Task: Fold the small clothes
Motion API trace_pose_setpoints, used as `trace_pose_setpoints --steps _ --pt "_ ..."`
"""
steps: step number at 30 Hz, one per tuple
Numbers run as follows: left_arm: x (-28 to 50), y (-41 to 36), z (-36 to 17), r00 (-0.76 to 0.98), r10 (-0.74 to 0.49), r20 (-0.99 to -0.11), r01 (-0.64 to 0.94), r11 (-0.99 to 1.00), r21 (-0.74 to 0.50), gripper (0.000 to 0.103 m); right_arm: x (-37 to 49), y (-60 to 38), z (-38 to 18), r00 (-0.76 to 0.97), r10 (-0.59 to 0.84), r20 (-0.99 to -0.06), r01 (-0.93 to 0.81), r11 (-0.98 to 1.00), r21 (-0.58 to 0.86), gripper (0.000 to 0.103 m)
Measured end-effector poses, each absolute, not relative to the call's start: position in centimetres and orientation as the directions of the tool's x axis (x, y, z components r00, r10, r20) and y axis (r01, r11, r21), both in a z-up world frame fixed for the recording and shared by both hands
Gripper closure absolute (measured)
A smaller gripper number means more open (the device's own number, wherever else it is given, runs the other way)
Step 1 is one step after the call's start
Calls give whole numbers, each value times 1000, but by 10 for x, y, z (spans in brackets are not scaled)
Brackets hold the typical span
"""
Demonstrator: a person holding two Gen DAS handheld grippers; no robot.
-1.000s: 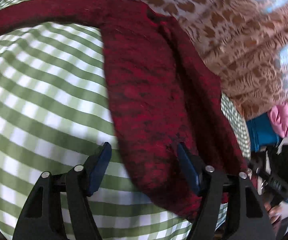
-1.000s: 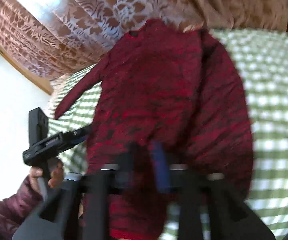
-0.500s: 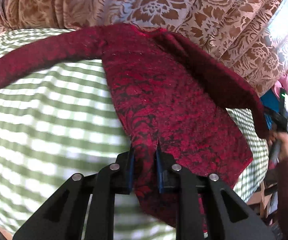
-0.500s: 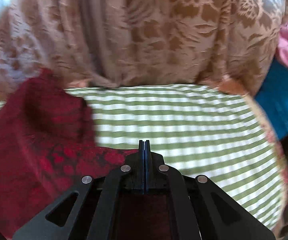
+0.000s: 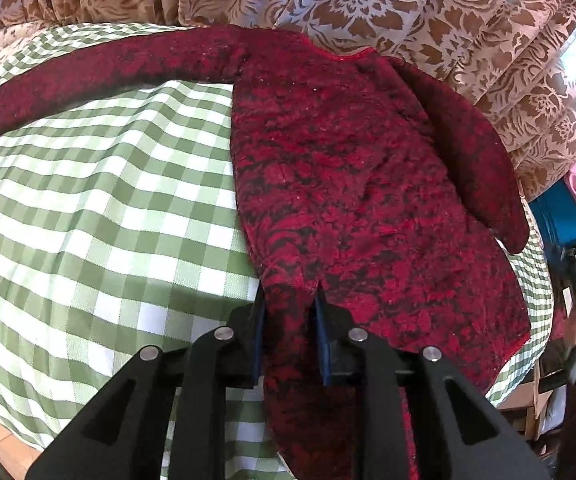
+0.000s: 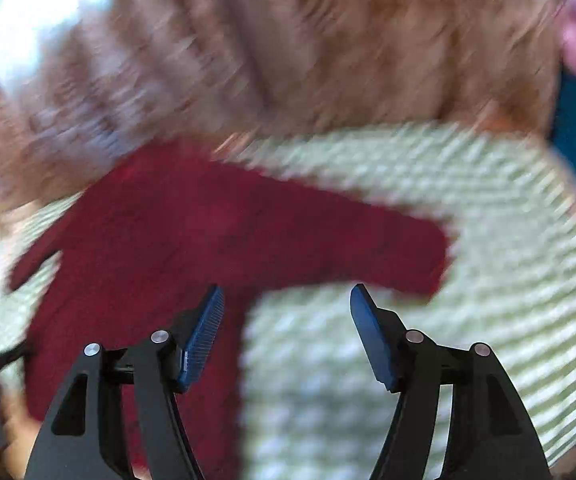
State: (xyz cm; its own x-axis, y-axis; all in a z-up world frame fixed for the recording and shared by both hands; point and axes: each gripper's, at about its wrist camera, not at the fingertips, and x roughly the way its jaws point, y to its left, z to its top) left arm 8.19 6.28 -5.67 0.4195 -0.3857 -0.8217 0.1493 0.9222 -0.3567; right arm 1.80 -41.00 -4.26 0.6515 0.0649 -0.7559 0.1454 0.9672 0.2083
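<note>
Red fleece top [image 5: 352,184] spread flat on green-checked cloth [image 5: 87,208], hem toward six o'clock.

Hem bunched between the narrow pads of the left gripper [image 5: 290,312], jaws easing open yet pressing on the fabric, probably to keep that edge pinned. Right gripper [image 6: 283,320] spreading wide, nothing between its fingers, above bare cloth at the garment's side, with one sleeve [image 6: 348,240] lying out toward two o'clock, likely freed for the next fold.
</note>
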Motion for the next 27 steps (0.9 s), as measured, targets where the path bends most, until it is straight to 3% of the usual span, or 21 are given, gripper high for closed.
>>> trace_pose_setpoints --steps 4,6,9,16,19,20,21,24,27 --pt "79 63 -51 439 -387 -811 160 922 -354 84 8 -383 -94 513 133 -848 146 960 239 42" --pt "80 62 -46 447 -388 -806 170 921 -350 84 7 -372 -109 461 167 -871 139 956 257 78" --pt "75 65 -32 471 -379 -796 201 925 -321 84 -6 -357 -102 473 174 -864 97 964 248 88" --pt "44 102 -23 457 -301 -837 221 950 -220 84 -81 -313 -83 409 284 -867 -108 959 263 90" --pt "30 118 -37 425 -210 -880 178 973 -147 80 -109 -295 -94 330 336 -882 -174 940 293 90" --pt "27 123 -39 424 -189 -885 160 978 -133 73 -114 -293 -97 304 371 -878 -188 926 326 89" --pt "23 132 -38 439 -181 -880 129 982 -137 66 -114 -294 -97 299 392 -870 -187 918 349 84" --pt "21 146 -27 482 -184 -857 63 983 -175 67 -105 -325 -86 403 444 -800 -94 890 447 75" --pt "24 146 -12 538 -203 -818 49 976 -210 67 -81 -379 -78 553 398 -732 85 847 525 71"
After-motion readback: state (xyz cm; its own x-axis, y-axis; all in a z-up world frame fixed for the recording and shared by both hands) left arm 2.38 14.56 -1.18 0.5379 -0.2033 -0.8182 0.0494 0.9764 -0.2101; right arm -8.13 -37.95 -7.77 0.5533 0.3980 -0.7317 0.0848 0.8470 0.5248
